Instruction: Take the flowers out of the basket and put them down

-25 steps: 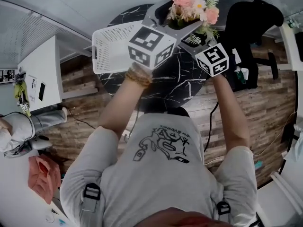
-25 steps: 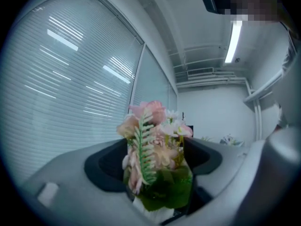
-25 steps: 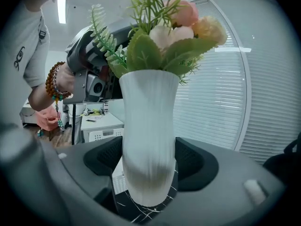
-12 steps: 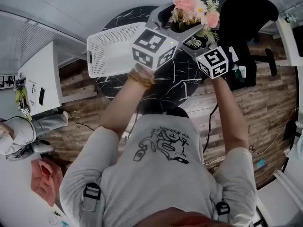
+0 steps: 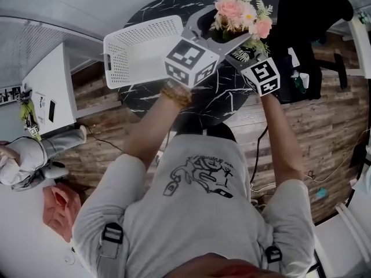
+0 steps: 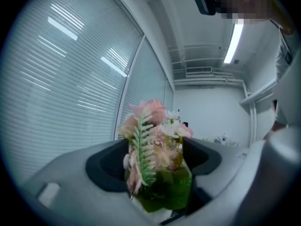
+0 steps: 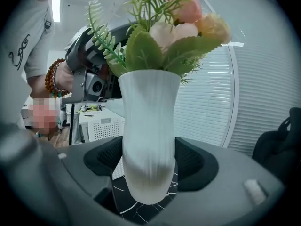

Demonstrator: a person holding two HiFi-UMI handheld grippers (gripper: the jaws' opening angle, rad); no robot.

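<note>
The flowers [image 5: 240, 13] were out of the white basket [image 5: 139, 51], aloft over the black marble table [image 5: 226, 91]! Right tool [image 7: 150, 166] pinched the white vase [image 7: 149, 121], left tool [image 6: 155, 168] squeezed the blooms. Carry step, I'd judge; next called for lowering it upright onto bare table, then releasing.

Counting one white basket [image 5: 139, 51], one white vase [image 7: 149, 140] and one bunch of flowers [image 5: 243, 10]. Also counting one round black table [image 5: 220, 97] and two grippers, left gripper [image 6: 155, 173] and right gripper [image 7: 150, 166].
</note>
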